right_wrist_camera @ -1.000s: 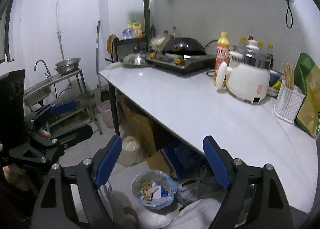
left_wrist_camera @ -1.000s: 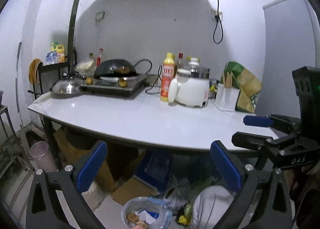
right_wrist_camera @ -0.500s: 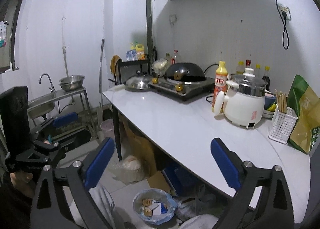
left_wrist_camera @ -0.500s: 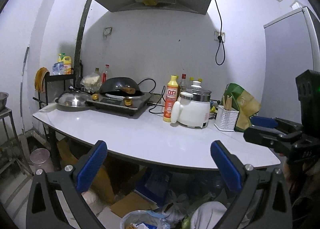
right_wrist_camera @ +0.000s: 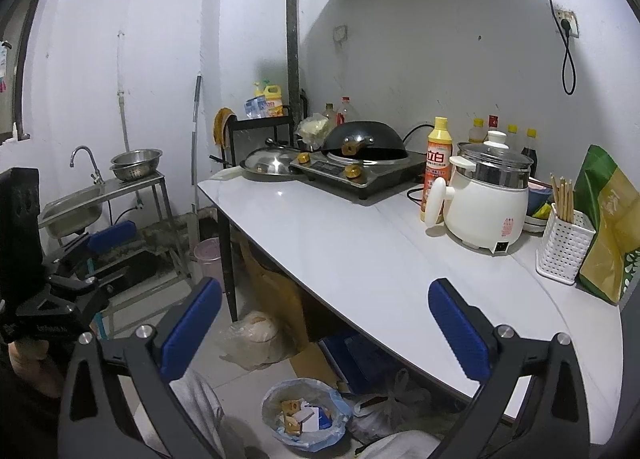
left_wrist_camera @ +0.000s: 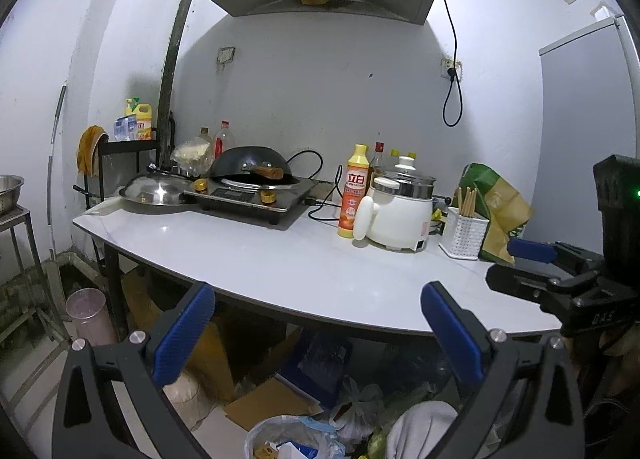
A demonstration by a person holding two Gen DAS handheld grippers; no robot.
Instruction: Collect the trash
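We see the long white surface (right_wrist_camera: 360, 259) filling most of both views, bare along its near edge, with the stove (right_wrist_camera: 360, 173) and its black wok (right_wrist_camera: 362, 139) at the far end, then the white cooker (right_wrist_camera: 486, 203), the orange bottle (right_wrist_camera: 436, 167) just beside it, and the white basket of chopsticks (right_wrist_camera: 564, 247) next to a green and yellow bag (right_wrist_camera: 608, 227). Off to one side stands a steel sink (right_wrist_camera: 74, 211). On the floor under the surface's near edge sits the trash bag (right_wrist_camera: 306, 415), its mouth open, with scraps of cardboard and paper inside; a cardboard sheet (left_wrist_camera: 268, 403) and a clear bag (right_wrist_camera: 252, 335) lie near it. Our right gripper (right_wrist_camera: 324, 335) has its fingers spread wide with nothing between them, and the trash bag lies below and between them, well apart from either pad. Our left gripper (left_wrist_camera: 320, 333) is likewise wide and holds nothing; in its view only the top of the trash bag (left_wrist_camera: 292, 439) shows at the bottom edge, again below the gap between the fingers.
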